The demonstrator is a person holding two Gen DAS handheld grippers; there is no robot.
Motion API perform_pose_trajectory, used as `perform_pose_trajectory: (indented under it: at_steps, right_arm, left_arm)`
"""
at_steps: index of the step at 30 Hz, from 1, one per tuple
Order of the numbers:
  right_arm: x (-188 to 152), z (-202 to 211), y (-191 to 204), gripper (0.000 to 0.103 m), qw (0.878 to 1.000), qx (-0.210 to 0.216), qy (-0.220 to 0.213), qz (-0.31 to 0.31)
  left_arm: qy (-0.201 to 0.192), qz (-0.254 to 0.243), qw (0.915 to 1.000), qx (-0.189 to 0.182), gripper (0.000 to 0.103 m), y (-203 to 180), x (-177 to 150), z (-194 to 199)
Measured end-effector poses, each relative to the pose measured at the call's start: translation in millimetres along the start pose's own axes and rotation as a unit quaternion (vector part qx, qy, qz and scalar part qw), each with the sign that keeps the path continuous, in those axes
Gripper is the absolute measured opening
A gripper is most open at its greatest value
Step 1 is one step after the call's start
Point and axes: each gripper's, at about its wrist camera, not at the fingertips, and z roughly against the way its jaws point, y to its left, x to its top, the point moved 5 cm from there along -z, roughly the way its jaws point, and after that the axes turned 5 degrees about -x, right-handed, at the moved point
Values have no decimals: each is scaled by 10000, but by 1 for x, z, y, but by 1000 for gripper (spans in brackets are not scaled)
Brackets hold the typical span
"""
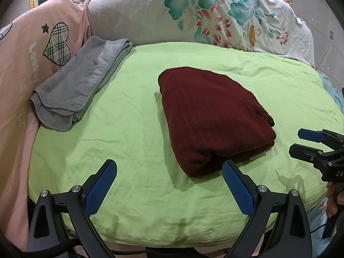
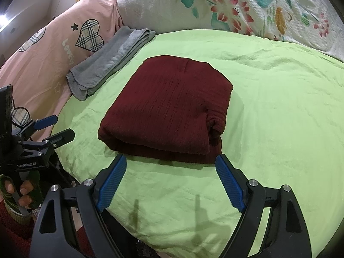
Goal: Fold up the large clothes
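the right gripper (image 2: pixel 171 180) sits nearest the lens, its blue pads spread wide with nothing between them, hanging just short of the near edge of the maroon sweater (image 2: pixel 169 109). the left gripper (image 1: pixel 169 185) is likewise spread apart and empty, poised over bare sheet just short of the sweater's near left corner. neither touches the cloth.

the sweater lies near the middle of the green bed sheet (image 2: pixel 279 107), already folded into a thick, roughly square bundle, with its rounded fold facing the near edge of the bed and a bunched tuck showing on its right side. a folded grey towel (image 1: pixel 77 86) rests well apart at the far left edge of the sheet, against the pink quilt (image 1: pixel 25 49). a flowered blanket (image 1: pixel 215 15) is heaped along the far edge.

judging by this, the folding looks nearly or wholly finished, and what remains is a tidy-up or moving the bundle aside. to do that well, i would bring both grippers in low and level from the near edge, one at each near corner, and pinch through all layers at once so the stack does not slide open. the loose bunch on the right side is the likeliest part to spill out, so the right gripper should take hold close to it. lift evenly with both sides together.
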Motion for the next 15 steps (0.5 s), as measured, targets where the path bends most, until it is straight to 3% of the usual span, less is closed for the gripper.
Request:
perform_pose_trajectory:
  at_steps: [15]
  right_arm:
    - [11, -4, -5, 85, 10000, 76, 17, 61]
  left_arm:
    - [-4, 1, 10000, 18, 99, 1, 4, -2]
